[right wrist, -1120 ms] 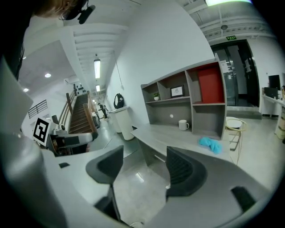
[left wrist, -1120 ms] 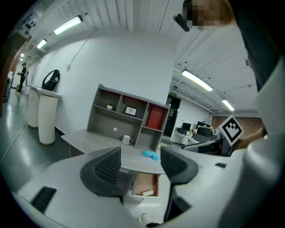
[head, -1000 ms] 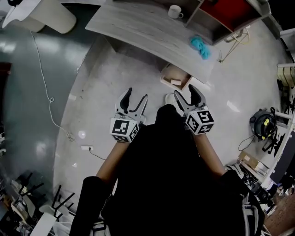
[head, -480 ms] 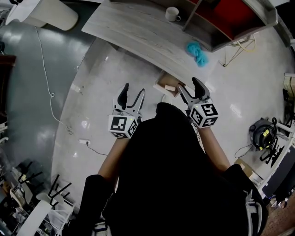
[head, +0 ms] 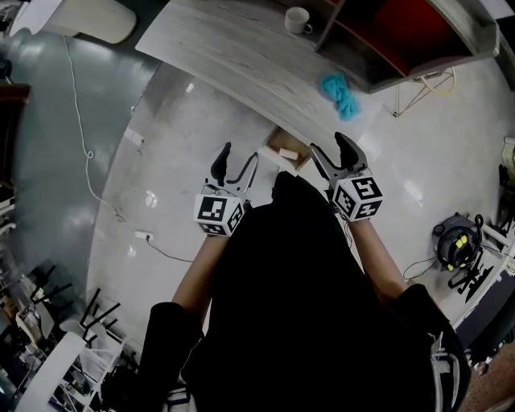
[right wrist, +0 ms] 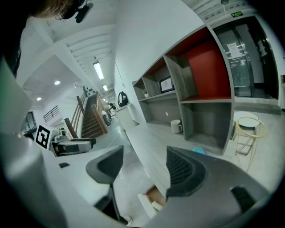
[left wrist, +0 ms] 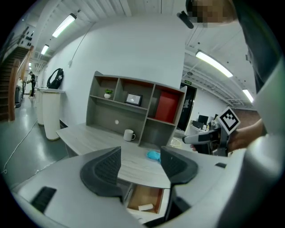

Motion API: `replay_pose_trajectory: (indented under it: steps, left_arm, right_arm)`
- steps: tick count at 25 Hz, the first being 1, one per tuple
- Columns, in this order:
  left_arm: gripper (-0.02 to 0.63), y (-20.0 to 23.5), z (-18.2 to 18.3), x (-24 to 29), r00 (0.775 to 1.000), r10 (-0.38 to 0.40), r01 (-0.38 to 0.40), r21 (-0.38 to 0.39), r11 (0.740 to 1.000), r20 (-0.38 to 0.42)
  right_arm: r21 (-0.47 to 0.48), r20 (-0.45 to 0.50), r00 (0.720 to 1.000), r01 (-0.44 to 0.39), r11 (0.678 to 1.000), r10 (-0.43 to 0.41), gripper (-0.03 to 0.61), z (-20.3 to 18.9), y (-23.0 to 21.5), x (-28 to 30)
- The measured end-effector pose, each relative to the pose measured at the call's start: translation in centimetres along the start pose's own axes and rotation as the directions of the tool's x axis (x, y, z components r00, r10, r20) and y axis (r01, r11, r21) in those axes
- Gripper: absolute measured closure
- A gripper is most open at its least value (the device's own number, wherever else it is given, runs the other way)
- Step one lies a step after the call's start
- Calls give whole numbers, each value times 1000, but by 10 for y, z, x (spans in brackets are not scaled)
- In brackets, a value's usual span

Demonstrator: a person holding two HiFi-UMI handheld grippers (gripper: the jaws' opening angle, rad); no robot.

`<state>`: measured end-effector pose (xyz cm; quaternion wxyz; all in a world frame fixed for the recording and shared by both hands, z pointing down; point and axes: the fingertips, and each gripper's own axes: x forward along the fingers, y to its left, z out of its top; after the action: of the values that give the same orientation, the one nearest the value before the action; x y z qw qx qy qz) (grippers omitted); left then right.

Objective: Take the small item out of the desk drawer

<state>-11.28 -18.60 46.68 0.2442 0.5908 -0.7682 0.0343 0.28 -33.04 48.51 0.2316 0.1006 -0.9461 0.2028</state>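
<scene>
1. The desk [head: 233, 52] filled the top of the head view, a long pale wooden top. A shelf unit [head: 386, 32] stood at its far side and bare floor [head: 161, 161] lay on the person's side.
2. The drawer [head: 273, 142] stood pulled out from under the desk's near edge with its top open. It sat just ahead of both grippers and between them.
3. The left gripper [head: 240, 157] hung with its jaws spread and nothing between them. In its own view the drawer [left wrist: 144, 198] showed low, below the gap and a touch to the right.
4. The right gripper [head: 328, 146] was spread wide and empty too. In its own view the drawer [right wrist: 151, 196] sat low, down between the jaws.
5. And there was the small item [head: 287, 153]: a pale little block lying flat on the drawer's floor, near the front. Its long axis seemed to run across the drawer, roughly along the desk's edge.
6. It lay ahead of and below both grippers, inward of each. Neither looked clearly nearer, though the right one had perhaps a slight edge.
7. On room to move, the desk top overhung the drawer's back, so the way in looked to be from above and the front. The drawer's walls flanked the block, and the jaws would likely need to close across its short side.
8. The blue cloth [head: 338, 90] and the mug [head: 299, 19] sat up on the desk, well apart from all this.
</scene>
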Motion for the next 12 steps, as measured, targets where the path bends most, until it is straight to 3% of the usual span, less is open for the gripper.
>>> replay_pose_trajectory:
  steps: [8, 12]
  left_arm:
    - [357, -25, -42, 43, 992, -53, 58, 46, 997, -113]
    - [357, -33, -95, 70, 967, -104, 117, 44, 992, -234]
  right_arm:
    - [24, -16, 1000, 4, 1000, -3, 293, -11, -35, 1]
    - [37, -36, 999, 21, 999, -19, 291, -22, -42, 2]
